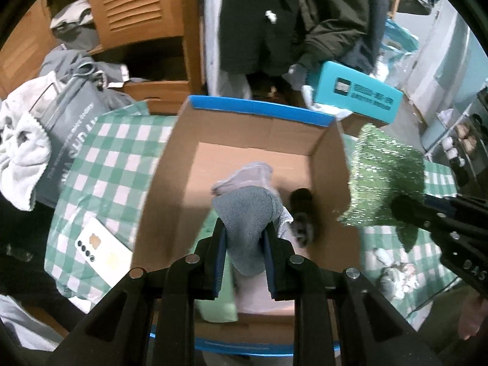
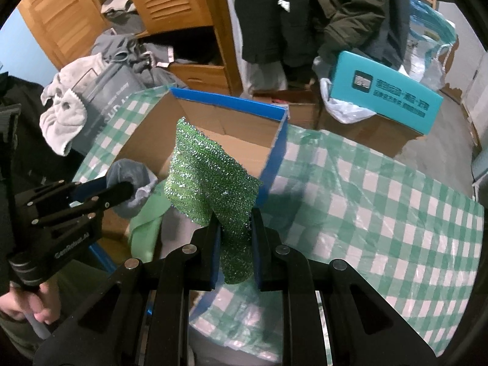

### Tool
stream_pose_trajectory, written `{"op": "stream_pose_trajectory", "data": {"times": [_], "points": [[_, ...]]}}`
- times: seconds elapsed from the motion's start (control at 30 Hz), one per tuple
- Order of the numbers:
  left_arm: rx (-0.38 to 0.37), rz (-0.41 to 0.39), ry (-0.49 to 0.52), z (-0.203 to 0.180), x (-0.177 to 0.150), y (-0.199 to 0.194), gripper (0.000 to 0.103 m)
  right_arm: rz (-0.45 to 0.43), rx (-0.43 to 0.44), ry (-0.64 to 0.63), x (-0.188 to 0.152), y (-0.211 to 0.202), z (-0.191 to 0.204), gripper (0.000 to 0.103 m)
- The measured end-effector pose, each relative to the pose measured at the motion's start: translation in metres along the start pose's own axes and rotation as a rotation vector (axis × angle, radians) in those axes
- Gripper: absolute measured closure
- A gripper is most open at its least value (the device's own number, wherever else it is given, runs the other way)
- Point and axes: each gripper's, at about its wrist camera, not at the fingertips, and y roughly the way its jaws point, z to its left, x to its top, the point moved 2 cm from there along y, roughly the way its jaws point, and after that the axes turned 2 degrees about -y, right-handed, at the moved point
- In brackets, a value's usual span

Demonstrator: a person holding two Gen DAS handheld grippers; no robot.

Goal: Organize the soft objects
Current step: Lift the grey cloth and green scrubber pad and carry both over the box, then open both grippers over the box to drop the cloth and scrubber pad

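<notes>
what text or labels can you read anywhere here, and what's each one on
"GenRobot.AI": side of the left claw, as the right wrist view shows it.
"DAS": a fragment on the right claw's body; the rest is cut off.
Teal box: dark logo square and dark characters, too blurred to read.
Grey bag: pale lettering, too distorted to read.

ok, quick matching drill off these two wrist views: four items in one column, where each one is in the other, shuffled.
Items
1. grey cloth
2. green sparkly cloth
3. white phone
4. teal box

Places
A. lying on the checked cover, beside the cardboard box
B. pinched in the left hand-held gripper, over the cardboard box
C. propped up behind the bed, on other boxes
D. pinched in the right hand-held gripper

Pairs: 1-B, 2-D, 3-A, 4-C
</notes>
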Motion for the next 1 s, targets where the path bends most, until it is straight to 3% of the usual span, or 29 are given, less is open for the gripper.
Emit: {"op": "stream_pose_trajectory", "data": {"times": [0.37,0.57,0.63,0.73,0.8,1.0], "points": [[0.057,0.058,-0.027,0.024,-0.008,0.02,0.081,0.038,0.019,-0.051,0.012,0.025,0.035,0.088],[0.089,0.049,-0.004,0.021,-0.01,0.017,0.076,0.075,0.027,-0.069,0.012,0.041,0.045,0.087],[0.088,0.051,-0.001,0.02,-0.01,0.017,0.075,0.079,0.038,-0.068,0.012,0.044,0.046,0.083],[0.088,0.051,-0.001,0.02,-0.01,0.016,0.066,0.085,0.046,-0.052,0.012,0.046,0.045,0.073],[0.096,0.037,0.003,0.019,-0.01,0.013,0.059,0.079,0.043,-0.036,0.012,0.045,0.042,0.057],[0.093,0.025,0.014,0.016,-0.01,0.007,0.057,0.053,0.024,-0.018,0.013,0.038,0.036,0.042]]}}
